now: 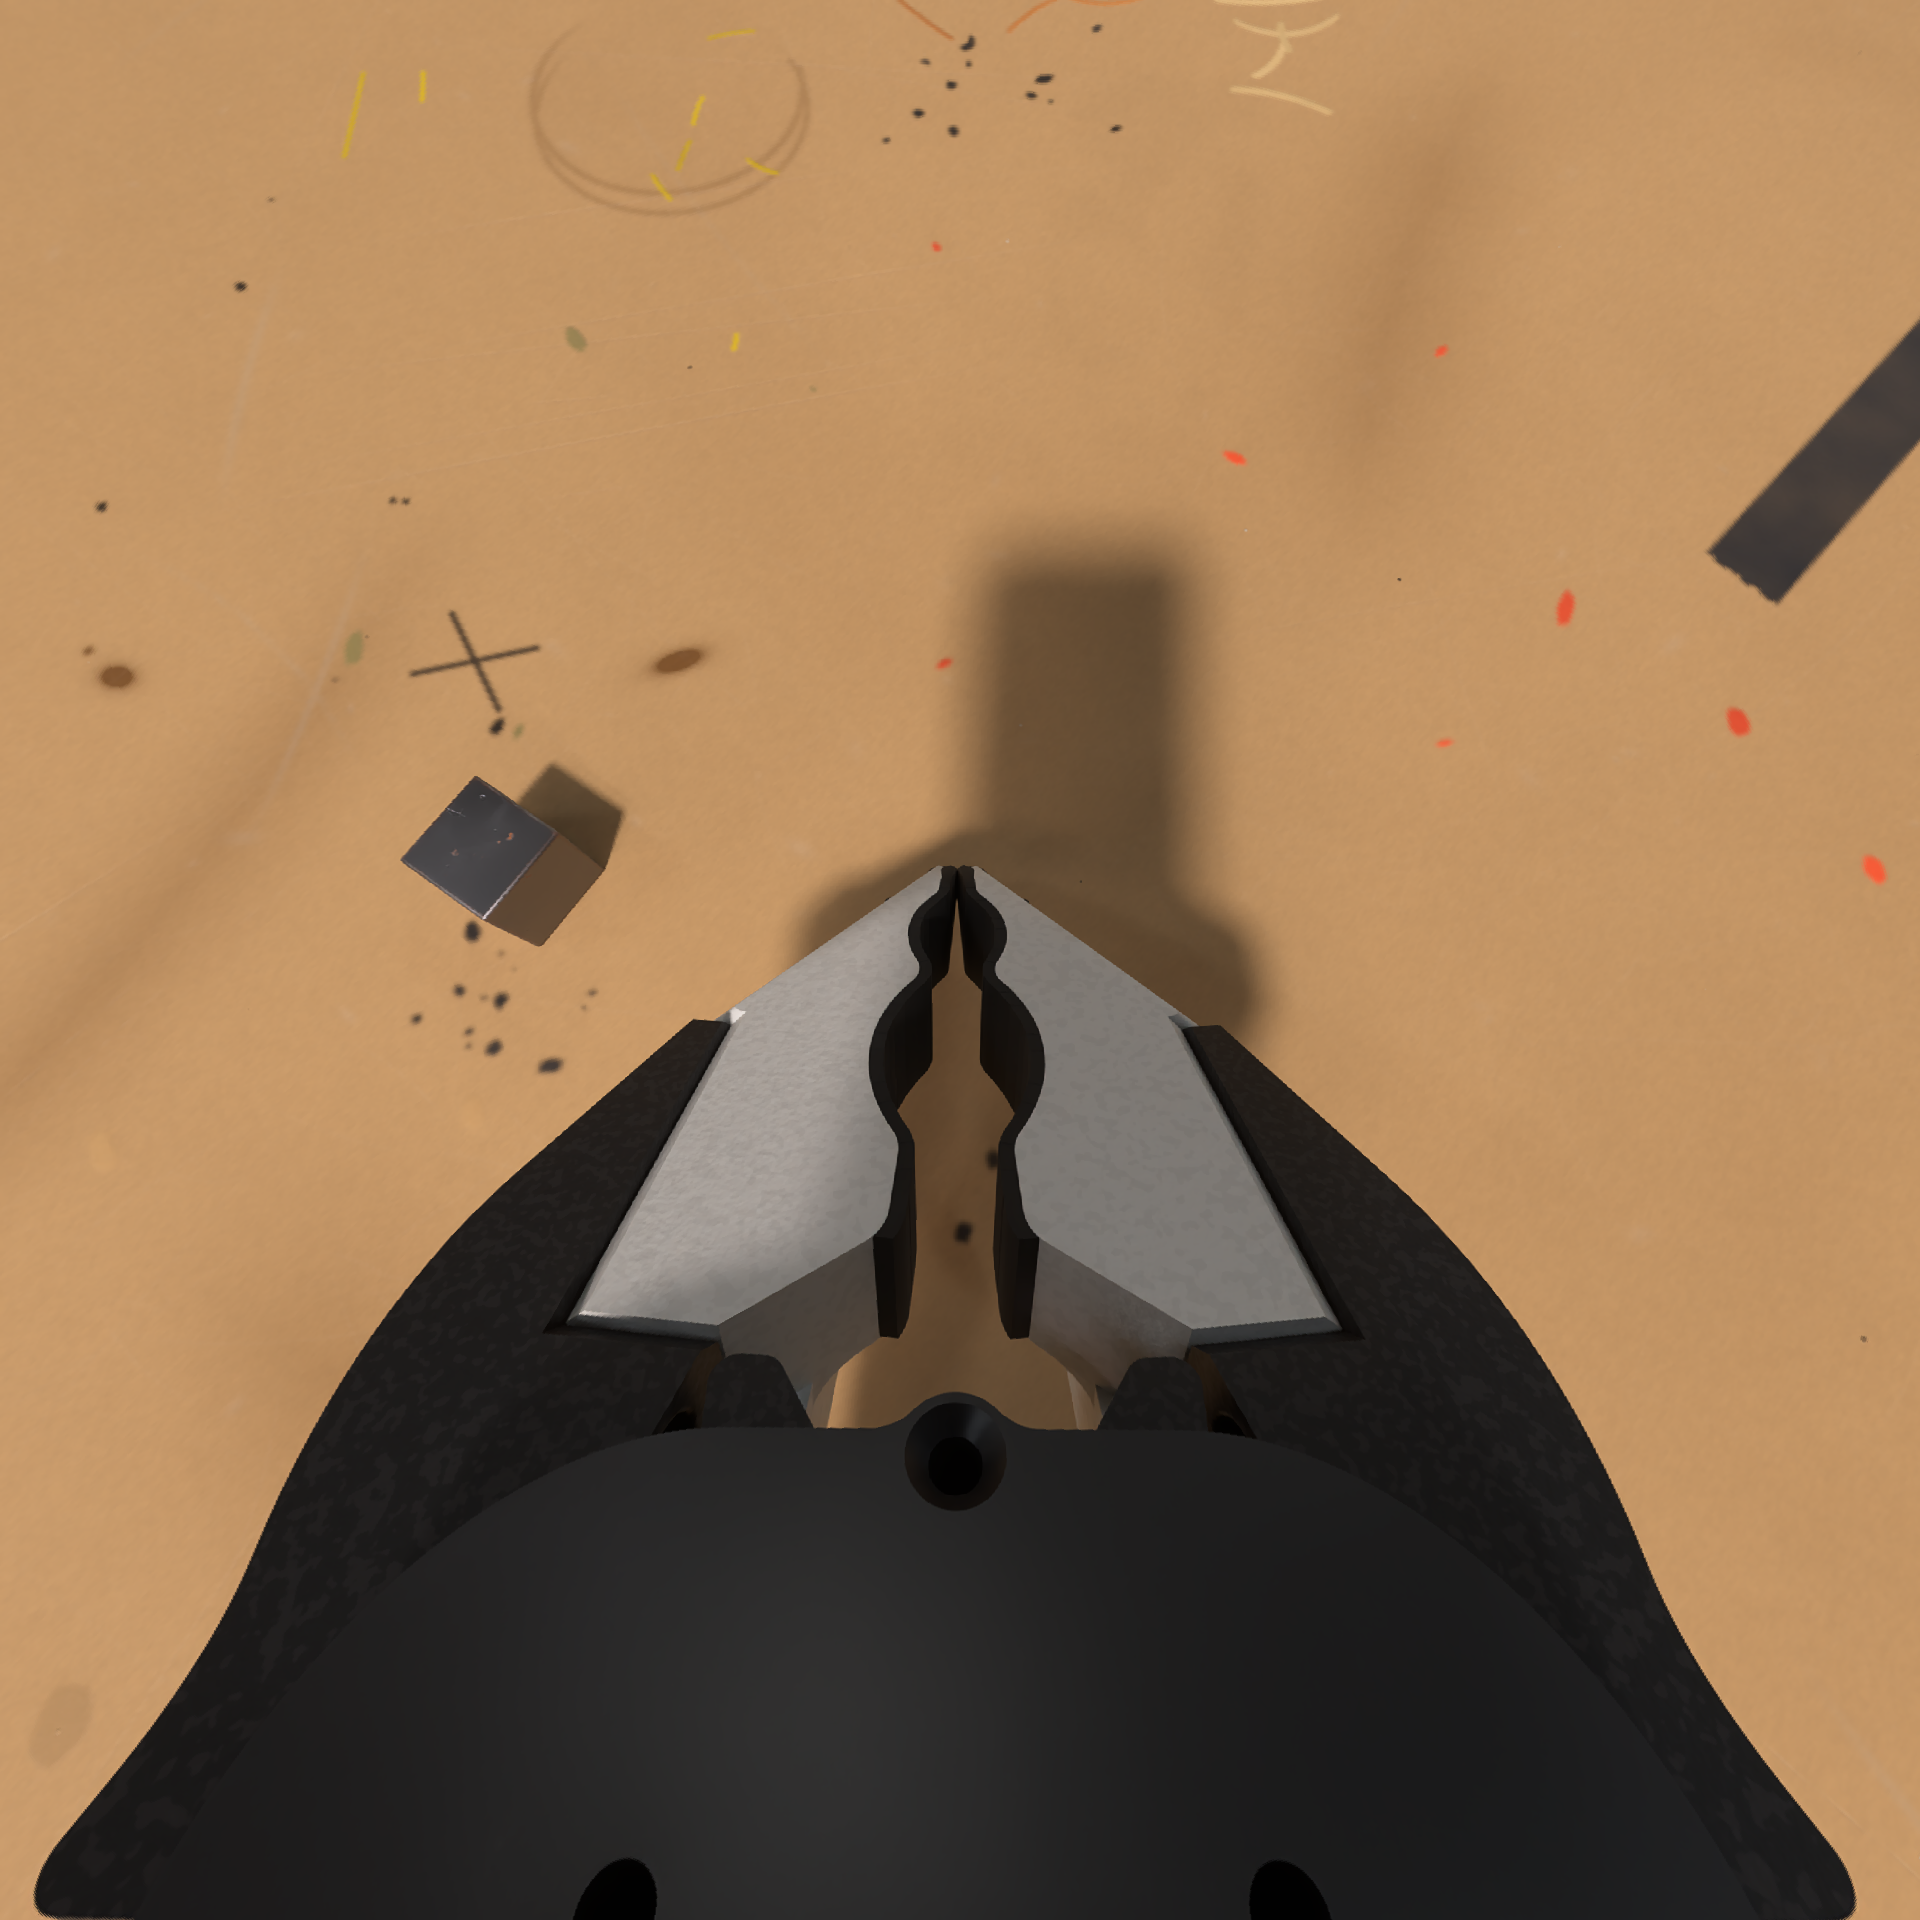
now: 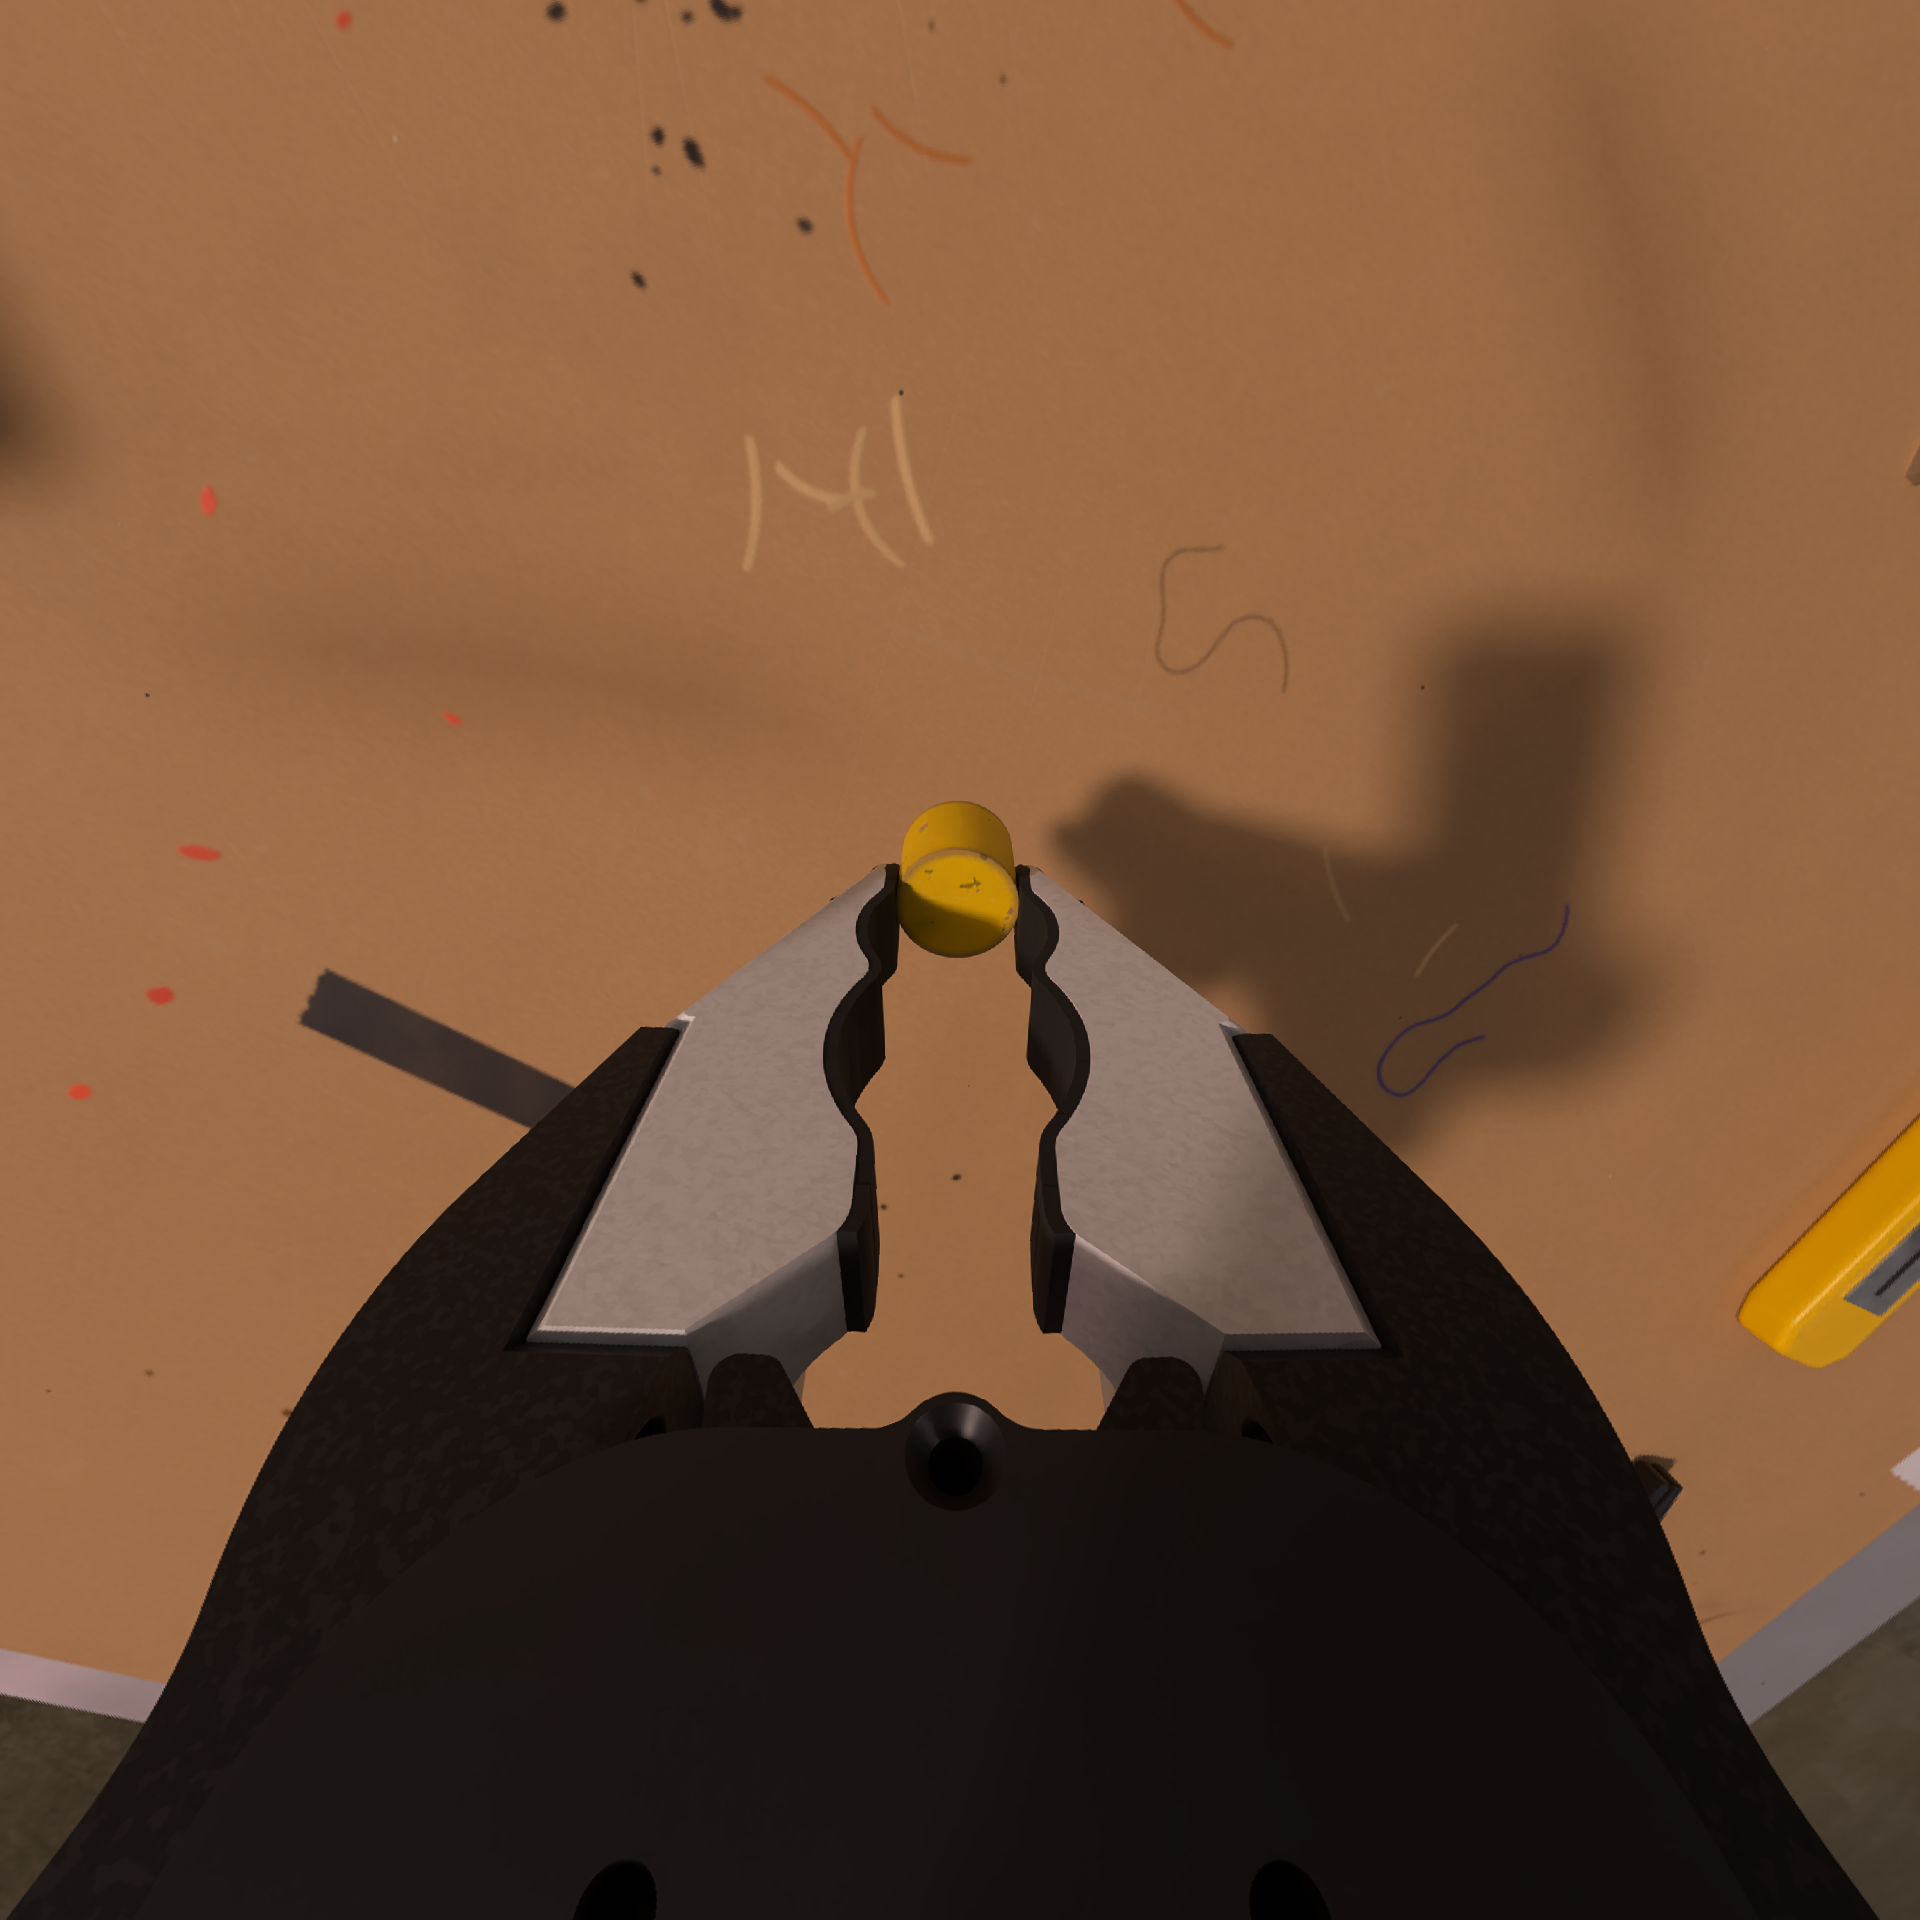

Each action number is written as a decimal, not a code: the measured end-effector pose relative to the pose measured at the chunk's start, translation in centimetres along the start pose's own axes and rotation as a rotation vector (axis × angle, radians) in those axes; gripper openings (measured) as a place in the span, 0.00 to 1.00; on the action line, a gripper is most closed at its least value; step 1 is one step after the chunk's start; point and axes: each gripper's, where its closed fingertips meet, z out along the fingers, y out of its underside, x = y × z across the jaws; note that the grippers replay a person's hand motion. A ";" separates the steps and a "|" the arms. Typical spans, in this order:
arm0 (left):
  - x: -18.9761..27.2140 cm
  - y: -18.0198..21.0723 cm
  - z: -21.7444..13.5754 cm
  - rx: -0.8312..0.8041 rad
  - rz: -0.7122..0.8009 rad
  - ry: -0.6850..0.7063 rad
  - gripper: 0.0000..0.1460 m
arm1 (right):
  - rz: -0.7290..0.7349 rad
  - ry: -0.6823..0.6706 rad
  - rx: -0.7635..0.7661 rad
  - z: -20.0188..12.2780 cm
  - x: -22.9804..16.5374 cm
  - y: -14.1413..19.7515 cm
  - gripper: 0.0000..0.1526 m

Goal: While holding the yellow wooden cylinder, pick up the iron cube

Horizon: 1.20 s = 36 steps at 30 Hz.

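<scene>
So my right hand-held gripper [image 2: 957, 883] is pinching the small yellow wooden cylinder [image 2: 957, 881] right at the fingertips, lying crosswise with one flat end facing the camera. It's up off the tan, scuffed worktop [image 2: 520, 416], and half the job is just not letting that go. Wood that size should be light, so I reckon the hold is fine as long as I don't jolt it.

The left hand-held gripper [image 1: 957, 875] is pressed together with nothing in it, tips meeting, hovering above the worktop. The small dark grey iron cube [image 1: 497, 857] sits on the worktop to the left of it and about level with the tips, turned so a corner points towards me. It's near but not lined up at all.

Handling guess: solid iron, so heavy for its size, totally stiff, and the faces look smooth with a few rusty specks, so probably a bit slippery. I'd spread the left fingers first, swing over to the left, twist to match the cube's rotation, and clamp two opposite flat side faces low down, not the corners. A corner pinch could make it spin out.

Other clutter: a dark strip of tape [image 1: 1829, 468] far right, and a yellow utility knife [image 2: 1839, 1268] at the right edge of the right view.
</scene>
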 end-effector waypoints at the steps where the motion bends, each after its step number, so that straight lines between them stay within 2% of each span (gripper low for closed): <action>1: 0.0 0.0 0.0 0.000 0.000 0.000 0.00 | 0.001 0.001 0.000 0.0 0.0 0.1 0.14; 20: 0.1 0.0 0.0 0.000 0.004 0.000 0.00 | -0.009 -0.001 -0.057 -0.3 -0.4 1.4 0.14; 36: 0.1 0.0 0.0 0.000 0.010 -0.002 0.00 | 0.013 -0.033 -0.020 -0.1 -1.2 0.7 0.14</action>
